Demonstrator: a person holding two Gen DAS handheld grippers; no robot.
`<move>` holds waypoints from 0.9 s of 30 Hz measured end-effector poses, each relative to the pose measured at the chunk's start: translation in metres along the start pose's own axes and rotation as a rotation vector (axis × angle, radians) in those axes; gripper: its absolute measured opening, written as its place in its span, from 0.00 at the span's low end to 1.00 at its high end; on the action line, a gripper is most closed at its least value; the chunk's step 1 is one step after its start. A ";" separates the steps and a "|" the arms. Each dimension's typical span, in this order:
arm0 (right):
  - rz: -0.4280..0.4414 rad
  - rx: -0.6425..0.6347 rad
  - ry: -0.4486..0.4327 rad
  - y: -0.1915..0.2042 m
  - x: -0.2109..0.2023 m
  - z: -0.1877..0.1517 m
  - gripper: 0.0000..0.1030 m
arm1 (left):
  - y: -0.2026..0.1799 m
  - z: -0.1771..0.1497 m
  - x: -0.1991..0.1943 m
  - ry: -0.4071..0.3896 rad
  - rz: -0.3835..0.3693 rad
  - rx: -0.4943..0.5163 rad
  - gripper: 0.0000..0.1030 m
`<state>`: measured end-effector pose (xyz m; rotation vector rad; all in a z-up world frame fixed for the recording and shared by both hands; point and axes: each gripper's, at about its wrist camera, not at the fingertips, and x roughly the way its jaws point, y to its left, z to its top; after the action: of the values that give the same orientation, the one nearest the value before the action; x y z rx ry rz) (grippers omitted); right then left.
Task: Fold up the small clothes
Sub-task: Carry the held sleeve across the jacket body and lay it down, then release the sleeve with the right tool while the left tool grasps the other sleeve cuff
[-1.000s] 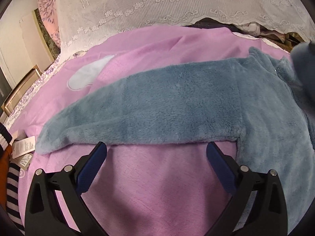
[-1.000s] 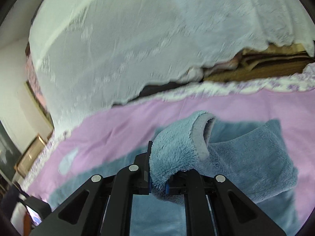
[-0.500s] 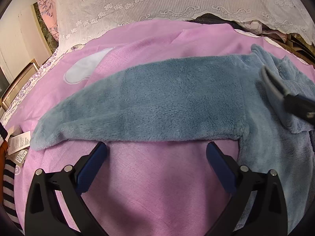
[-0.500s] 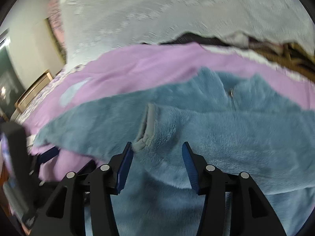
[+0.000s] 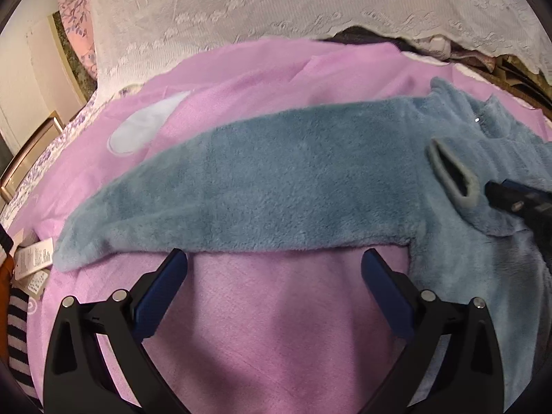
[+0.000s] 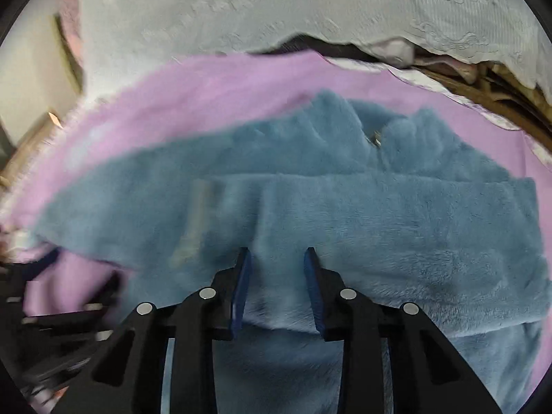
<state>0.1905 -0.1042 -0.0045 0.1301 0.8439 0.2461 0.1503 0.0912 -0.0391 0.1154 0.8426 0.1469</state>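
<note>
A blue fleece jacket is lying spread on a pink blanket, one sleeve folded across its chest; the left gripper is hovering wide open near the outstretched sleeve, while the right gripper, jaws just narrowing and empty, is hanging over the folded sleeve

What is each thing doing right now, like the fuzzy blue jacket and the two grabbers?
Blue fleece jacket: flat on the pink blanket.
Near sleeve: stretched out straight.
Other sleeve: folded across the body.
Left hand-held gripper: open, empty.
Right hand-held gripper: jaws just narrowed, gripping nothing.
</note>
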 end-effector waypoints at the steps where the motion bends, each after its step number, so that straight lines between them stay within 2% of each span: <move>1: -0.003 0.009 -0.047 -0.010 -0.020 -0.001 0.36 | -0.001 0.000 -0.005 -0.015 -0.002 0.008 0.96; 3: -0.066 0.008 -0.133 -0.035 -0.056 -0.006 0.50 | -0.003 0.002 -0.015 -0.042 -0.015 0.031 0.96; 6: -0.156 0.058 -0.199 -0.086 -0.092 -0.014 0.54 | -0.012 0.012 -0.038 -0.082 -0.070 0.030 0.96; 10: -0.159 0.238 -0.192 -0.157 -0.105 -0.020 0.54 | -0.045 0.032 -0.055 -0.102 -0.161 0.060 0.96; 12: -0.102 0.319 -0.194 -0.179 -0.103 -0.027 0.47 | -0.070 0.040 -0.058 -0.116 -0.169 0.094 0.96; 14: -0.071 0.354 -0.186 -0.192 -0.097 -0.029 0.42 | -0.099 0.049 -0.050 -0.095 -0.202 0.152 0.96; 17: -0.068 0.341 -0.147 -0.196 -0.081 -0.034 0.38 | -0.126 0.052 -0.025 -0.054 -0.152 0.196 0.96; 18: -0.090 0.337 -0.124 -0.196 -0.074 -0.037 0.32 | -0.131 0.052 -0.014 -0.034 -0.125 0.201 0.96; 19: -0.133 0.348 -0.083 -0.202 -0.064 -0.042 0.26 | -0.133 0.050 0.001 0.002 -0.098 0.197 0.96; 20: -0.151 0.365 -0.059 -0.207 -0.059 -0.047 0.14 | -0.132 0.046 0.012 0.036 -0.093 0.186 0.96; 21: -0.129 0.391 -0.057 -0.215 -0.055 -0.050 0.13 | -0.128 0.043 0.024 0.074 -0.143 0.148 0.96; 23: -0.090 0.427 -0.062 -0.223 -0.055 -0.053 0.11 | -0.117 0.045 0.027 0.084 -0.199 0.094 0.96; 25: -0.110 0.397 -0.066 -0.219 -0.056 -0.054 0.11 | -0.113 0.045 0.029 0.092 -0.224 0.077 0.96; 27: -0.129 0.392 -0.094 -0.215 -0.064 -0.055 0.11 | -0.110 0.042 0.024 0.072 -0.219 0.076 0.96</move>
<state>0.1433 -0.3272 -0.0404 0.4493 0.7954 -0.0492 0.2075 -0.0148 -0.0467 0.0884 0.9267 -0.0871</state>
